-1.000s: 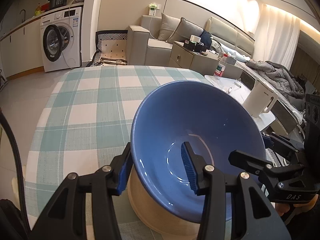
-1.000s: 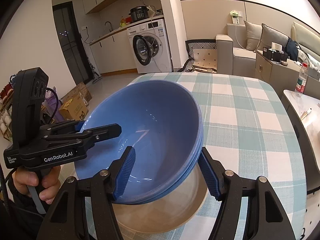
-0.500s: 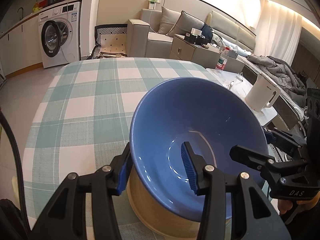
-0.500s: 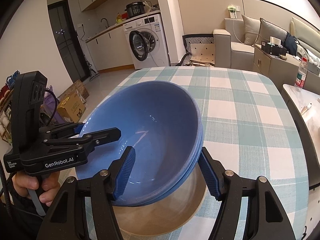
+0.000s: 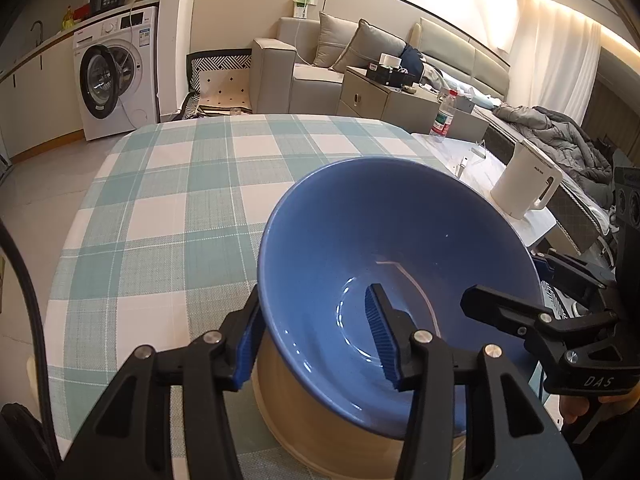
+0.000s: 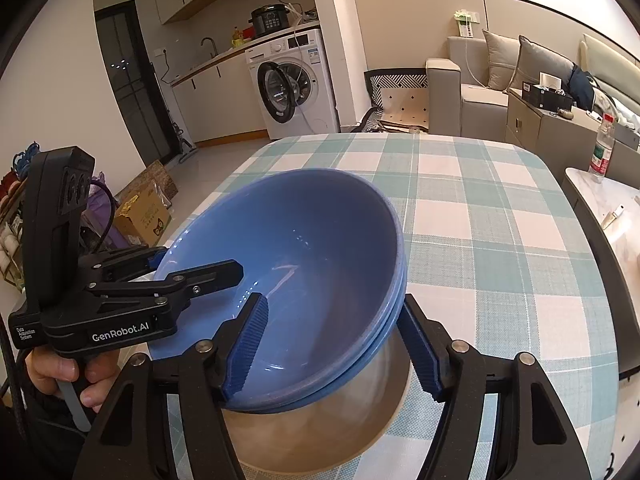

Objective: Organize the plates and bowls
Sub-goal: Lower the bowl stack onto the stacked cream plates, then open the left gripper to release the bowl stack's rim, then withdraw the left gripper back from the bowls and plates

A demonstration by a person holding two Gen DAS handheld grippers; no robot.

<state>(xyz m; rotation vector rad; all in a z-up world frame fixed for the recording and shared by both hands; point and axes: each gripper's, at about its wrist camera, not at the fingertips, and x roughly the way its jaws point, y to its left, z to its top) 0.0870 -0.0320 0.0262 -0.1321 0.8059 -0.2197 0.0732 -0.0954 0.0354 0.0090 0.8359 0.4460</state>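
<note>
Moved: blue bowls (image 5: 396,280) carried a little nearer over the worktop (image 5: 168,208).
Left claw (image 5: 316,332): clenched on the rim.
Right claw (image 6: 336,344): clenched on the opposite rim.
Meaning: stack still carried, not yet set down.

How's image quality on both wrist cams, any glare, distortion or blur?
Left wrist: heavy fisheye bending, dark corner vignette, wall lights blown out at top right, small highlights inside the blue bowl; focus sharp. Right wrist: same barrel warp, ceiling light clipped, faint streak reflection in the bowl, no motion blur.
</note>
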